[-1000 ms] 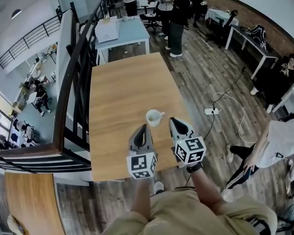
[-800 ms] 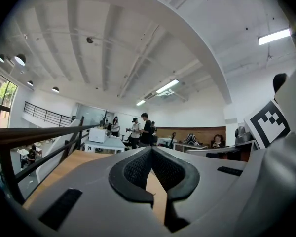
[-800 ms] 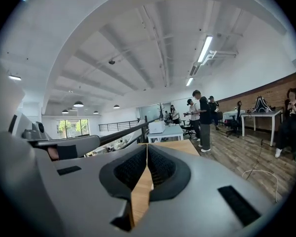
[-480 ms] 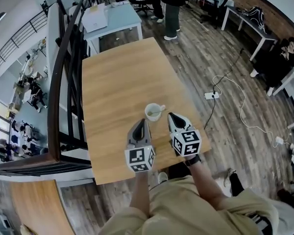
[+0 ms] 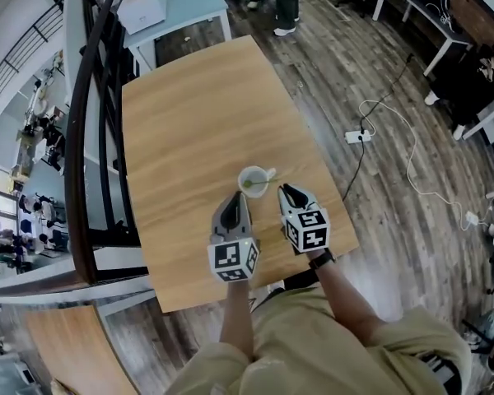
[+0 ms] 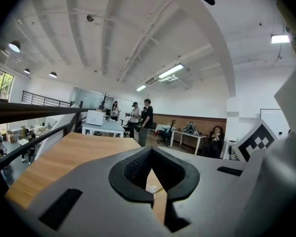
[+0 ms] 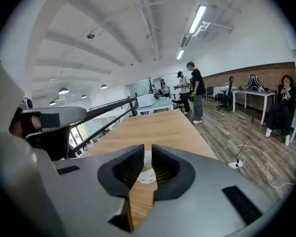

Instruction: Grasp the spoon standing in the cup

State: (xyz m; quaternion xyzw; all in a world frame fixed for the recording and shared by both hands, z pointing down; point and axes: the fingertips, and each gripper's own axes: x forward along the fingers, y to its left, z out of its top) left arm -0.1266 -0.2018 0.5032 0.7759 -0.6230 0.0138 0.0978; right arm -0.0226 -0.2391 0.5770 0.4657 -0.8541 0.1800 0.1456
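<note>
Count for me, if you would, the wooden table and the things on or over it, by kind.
wooden table: 1
cup: 1
spoon: 1
grippers, the left gripper and the right gripper: 2
Total: 5

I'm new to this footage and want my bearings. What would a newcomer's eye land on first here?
A lone white cup stands on the nearer half of a long wooden table, with nothing else on the tabletop. The left gripper and the right gripper point at it from the person's side, tongs shut and empty, each bearing a black-and-white marker cube. On the floor to the right lies a white power strip.
</note>
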